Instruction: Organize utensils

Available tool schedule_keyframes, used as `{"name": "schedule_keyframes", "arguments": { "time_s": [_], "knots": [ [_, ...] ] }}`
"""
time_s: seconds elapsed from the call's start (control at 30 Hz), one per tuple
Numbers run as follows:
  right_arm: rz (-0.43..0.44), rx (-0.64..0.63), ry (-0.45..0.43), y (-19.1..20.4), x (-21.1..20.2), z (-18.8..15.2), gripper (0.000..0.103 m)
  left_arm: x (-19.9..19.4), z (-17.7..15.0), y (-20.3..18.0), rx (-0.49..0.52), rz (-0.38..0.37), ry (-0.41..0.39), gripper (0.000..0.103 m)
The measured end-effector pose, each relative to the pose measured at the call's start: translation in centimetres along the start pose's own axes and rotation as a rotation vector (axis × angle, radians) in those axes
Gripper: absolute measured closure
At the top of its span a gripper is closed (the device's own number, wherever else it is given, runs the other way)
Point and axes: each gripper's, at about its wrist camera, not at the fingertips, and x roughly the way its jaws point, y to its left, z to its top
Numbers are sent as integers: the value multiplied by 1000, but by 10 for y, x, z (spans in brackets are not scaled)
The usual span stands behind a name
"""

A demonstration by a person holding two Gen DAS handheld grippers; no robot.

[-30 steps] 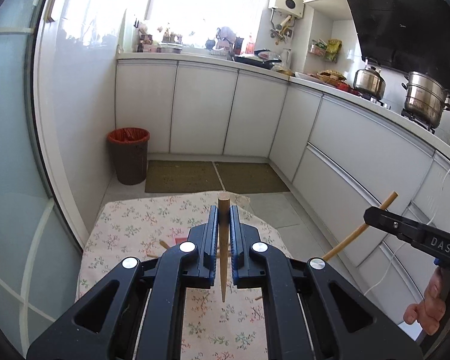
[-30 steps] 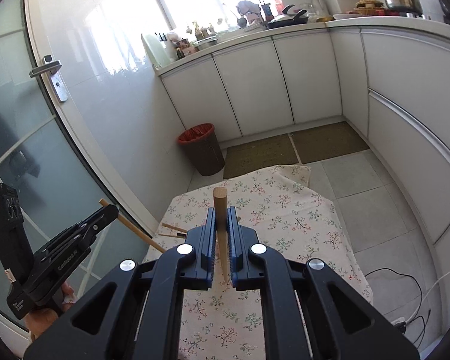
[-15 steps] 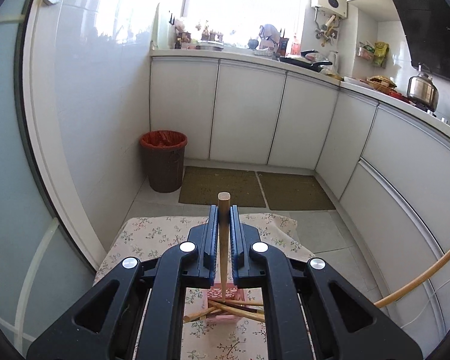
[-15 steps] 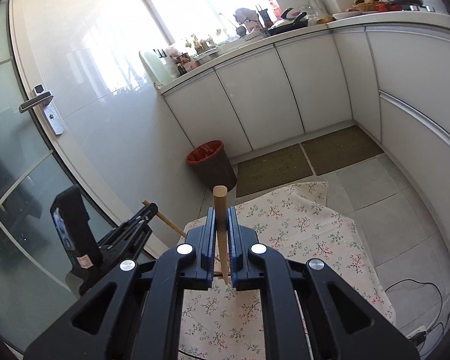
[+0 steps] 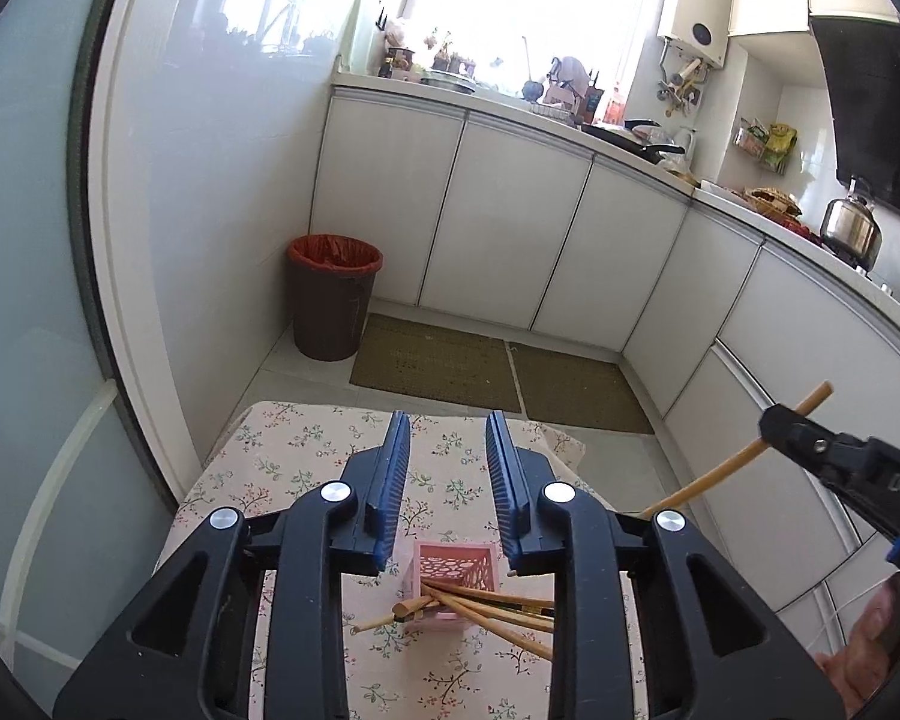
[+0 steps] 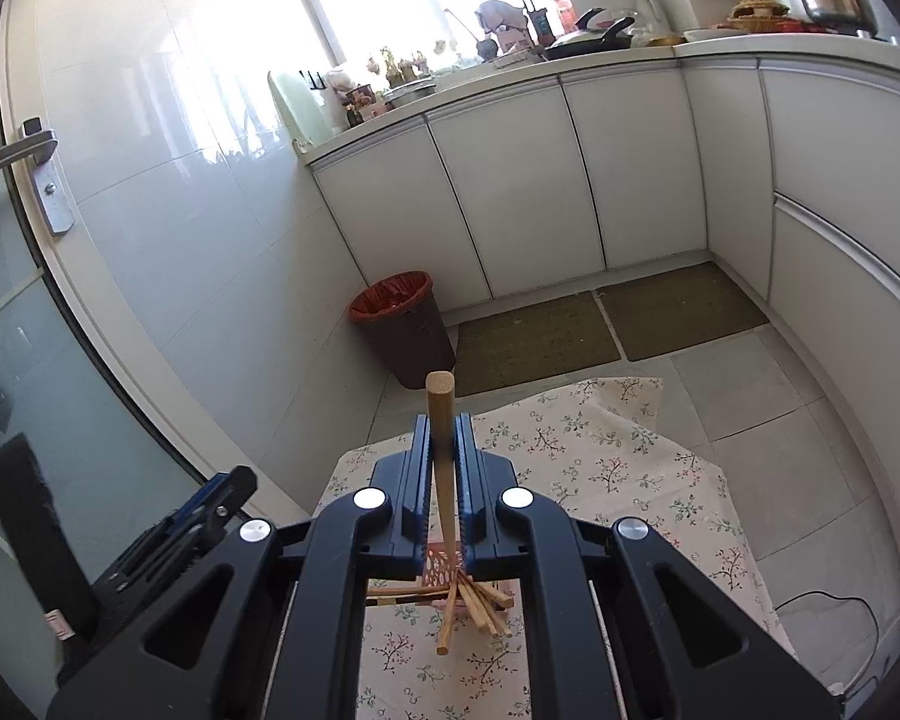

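A pink perforated holder (image 5: 456, 567) stands on the floral tablecloth (image 5: 306, 456), with several wooden chopsticks (image 5: 486, 606) leaning out of it. Above it my left gripper (image 5: 447, 420) has its jaws opening, and nothing is between them. My right gripper (image 6: 444, 423) is shut on an upright wooden chopstick (image 6: 440, 420), whose lower tip hangs over the holder (image 6: 441, 567) and the chopsticks in it. In the left wrist view the right gripper (image 5: 777, 420) comes in from the right, its chopstick (image 5: 720, 471) slanting down. In the right wrist view the left gripper (image 6: 237, 483) sits low on the left.
A brown bin with a red liner (image 5: 333, 294) stands by the wall beyond the table. Two green mats (image 5: 438, 360) lie before white cabinets (image 5: 498, 228). A cable (image 6: 822, 600) lies on the tiles to the right. A person's hand (image 5: 870, 648) shows at the lower right.
The left jaws have spread and the chopstick they held is gone from between them. Both grippers have moved in over the pink holder. The right gripper still holds its chopstick.
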Motion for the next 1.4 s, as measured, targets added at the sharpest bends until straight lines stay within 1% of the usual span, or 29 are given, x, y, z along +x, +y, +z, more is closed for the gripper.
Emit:
{"name": "schedule_keyframes", "arguments": {
  "time_s": [0.17,0.27,0.37,0.43,0.5,0.53,0.57,0.6,0.67,0.73,0.8,0.83,0.9,0.93,1.0,1.1,1.17,1.27,1.3,1.4],
  "knots": [
    [-3,-26,11,14,27,-4,95,-4,1,9,3,14,-6,75],
    [16,-45,34,24,46,-9,95,1,-2,13,-7,30,4,70],
    [23,-57,73,33,63,-17,91,4,-4,19,-16,59,13,68],
    [21,-74,87,37,64,-20,91,3,-5,21,-16,80,10,64],
    [8,-96,65,40,54,-22,89,-4,-4,21,-20,108,-14,46],
    [-10,-110,51,41,47,-23,87,-9,-4,21,-23,122,-36,41],
    [-34,-124,36,41,40,-24,81,-15,-3,20,-21,136,-55,35],
    [-59,-135,19,41,32,-26,74,-19,-3,18,-16,149,-68,30],
    [-115,-154,-6,39,17,-29,68,-27,-5,13,-7,164,-76,25],
    [-152,-163,-16,34,1,-35,63,-36,-9,6,1,181,-80,18],
    [-198,-172,-29,28,-15,-41,54,-46,-15,-2,12,188,-86,8],
    [-215,-173,-38,25,-24,-46,51,-52,-20,-7,18,191,-89,7],
    [-250,-173,-61,20,-42,-56,34,-63,-29,-19,37,208,-90,7],
    [-270,-170,-70,16,-51,-61,30,-67,-34,-24,48,222,-91,7],
    [-308,-149,-85,7,-69,-69,18,-76,-44,-33,72,243,-91,7],
    [-344,-118,-77,-9,-91,-80,7,-91,-59,-43,88,256,-87,7],
    [-366,-116,-57,-18,-103,-92,7,-100,-68,-48,78,233,-70,7],
    [-399,-98,-61,-24,-121,-110,7,-113,-81,-55,61,132,-26,7],
    [-406,-90,-58,-27,-127,-115,7,-116,-85,-58,70,125,-13,7],
    [-419,-69,-25,-37,-137,-127,7,-124,-97,-65,109,171,-19,7]
  ]
}}
